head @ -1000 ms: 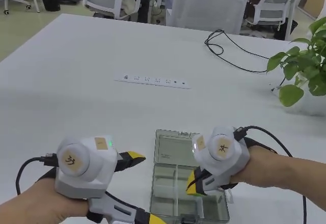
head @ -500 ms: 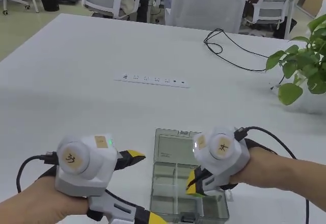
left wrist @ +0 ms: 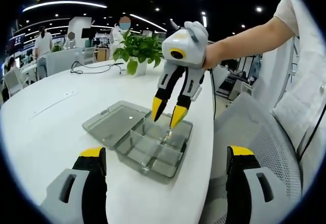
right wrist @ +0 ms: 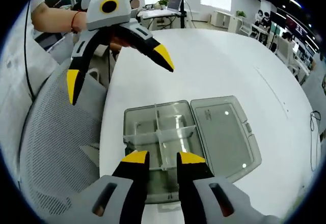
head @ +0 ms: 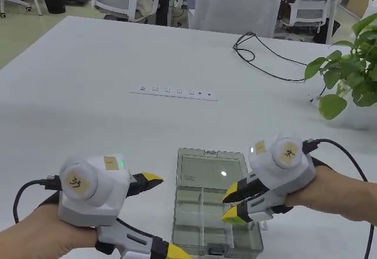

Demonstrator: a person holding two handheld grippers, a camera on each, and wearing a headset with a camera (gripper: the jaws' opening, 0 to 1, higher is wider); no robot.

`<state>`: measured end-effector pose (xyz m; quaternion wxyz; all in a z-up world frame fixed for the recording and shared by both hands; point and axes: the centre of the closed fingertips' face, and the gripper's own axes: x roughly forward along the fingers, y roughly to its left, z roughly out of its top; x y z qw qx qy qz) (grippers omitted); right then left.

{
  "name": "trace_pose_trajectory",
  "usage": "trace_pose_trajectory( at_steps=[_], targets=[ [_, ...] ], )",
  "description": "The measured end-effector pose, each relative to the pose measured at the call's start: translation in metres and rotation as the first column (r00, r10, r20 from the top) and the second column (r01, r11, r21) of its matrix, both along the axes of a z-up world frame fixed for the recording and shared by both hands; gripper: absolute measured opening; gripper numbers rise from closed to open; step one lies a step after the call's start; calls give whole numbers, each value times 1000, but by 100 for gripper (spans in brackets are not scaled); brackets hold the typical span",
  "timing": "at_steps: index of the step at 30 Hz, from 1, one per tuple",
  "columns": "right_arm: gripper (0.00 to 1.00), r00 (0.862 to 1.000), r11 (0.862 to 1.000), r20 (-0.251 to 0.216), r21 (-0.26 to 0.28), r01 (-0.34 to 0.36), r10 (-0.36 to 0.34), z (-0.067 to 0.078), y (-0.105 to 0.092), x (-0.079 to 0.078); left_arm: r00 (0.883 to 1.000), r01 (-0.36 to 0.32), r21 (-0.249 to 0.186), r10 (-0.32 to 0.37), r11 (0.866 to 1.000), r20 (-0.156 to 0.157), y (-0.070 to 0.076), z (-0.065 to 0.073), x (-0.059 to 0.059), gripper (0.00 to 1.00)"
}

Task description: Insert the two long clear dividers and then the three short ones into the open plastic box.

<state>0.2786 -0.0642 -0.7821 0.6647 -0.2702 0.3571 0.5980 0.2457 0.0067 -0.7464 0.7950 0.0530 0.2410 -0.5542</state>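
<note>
Plastic box [head: 203, 212] lies open on the white desk [head: 88, 94] at 6 o'clock in the head view. Its lid [head: 212, 168] is folded flat toward 12 o'clock from the tray. Clear dividers [right wrist: 160, 132] stand upright inside the tray and cross each other to make compartments; their number is hard to tell through the clear plastic.

The right tongs [head: 230, 203] hang over the tray's 3 o'clock side with their yellow tips pointing down toward it. The tips are slightly parted and nothing is between them. A second ago they sat closer together and lower over the tray's middle; they have since lifted and drawn toward 3 o'clock, so more of the tray shows.

The left tongs [head: 162, 216] are at 9 o'clock of the box, just beside it and apart from it. They are spread wide and empty, much as before.

Farther off, a power strip [head: 175, 92] lies at 12 o'clock, a black cable [head: 265, 53] at 1 o'clock, and a potted plant [head: 347, 76] at 2 o'clock.
</note>
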Motion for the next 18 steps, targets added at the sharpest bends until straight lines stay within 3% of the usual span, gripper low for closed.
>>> trace_pose_trajectory(
  at_steps=[5,18],
  targets=[
    [28,999,999,-6,40,36,-36,12,-9,0,1000,-4,-1,4,1000,2,1,1,1,100],
    [42,997,997,11,37,74,-74,22,-51,-5,1000,-1,9,1,1000,3,2,0,0,100]
  ],
)
